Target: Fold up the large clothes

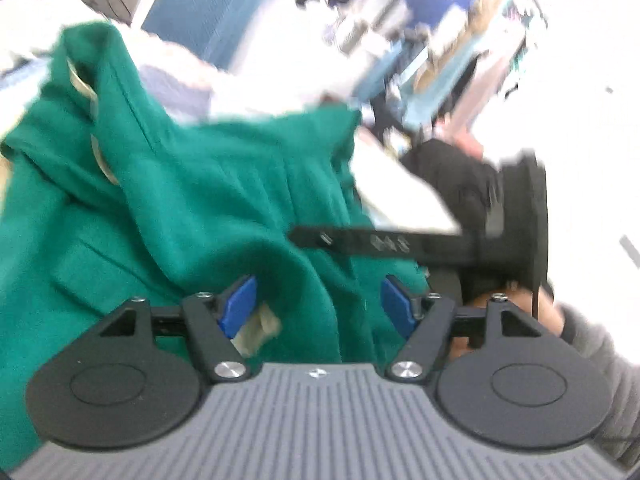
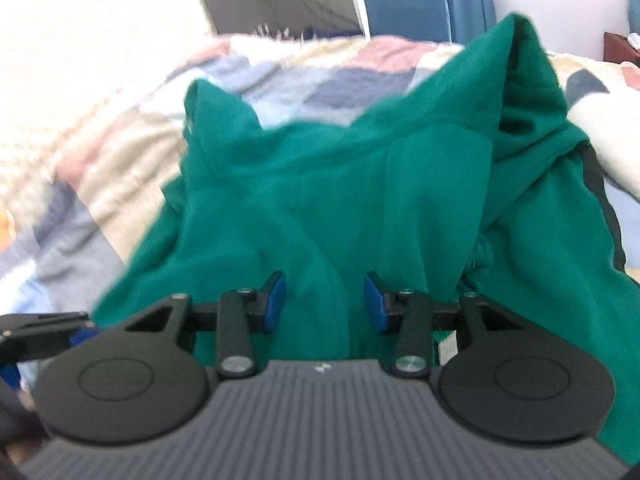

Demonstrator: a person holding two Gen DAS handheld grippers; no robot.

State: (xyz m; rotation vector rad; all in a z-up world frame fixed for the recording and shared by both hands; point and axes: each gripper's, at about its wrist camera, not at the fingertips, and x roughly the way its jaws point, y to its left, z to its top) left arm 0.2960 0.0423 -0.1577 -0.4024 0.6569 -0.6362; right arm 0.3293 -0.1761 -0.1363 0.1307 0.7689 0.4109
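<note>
A large green coat (image 1: 180, 184) lies crumpled on a patchwork blanket (image 2: 120, 120). My left gripper (image 1: 318, 308) hovers low over it, jaws wide apart. A thick fold of the coat runs between its blue pads (image 1: 240, 308), but they do not press on it. A strip of beige lining (image 1: 256, 328) shows beside the left pad. My right gripper (image 2: 324, 300) has green cloth (image 2: 320, 200) filling the whole gap between its pads and looks closed on that bunch. In the left wrist view, one black finger of the right gripper (image 1: 380, 242) reaches in from the right over the coat.
A person's grey sleeve (image 1: 600, 352) holds the right gripper. A blue panel (image 2: 420, 0) stands behind the bed. Blurred clutter (image 1: 420, 40) fills the far right of the left wrist view. Part of the left gripper (image 2: 40, 328) shows at the right wrist view's lower left.
</note>
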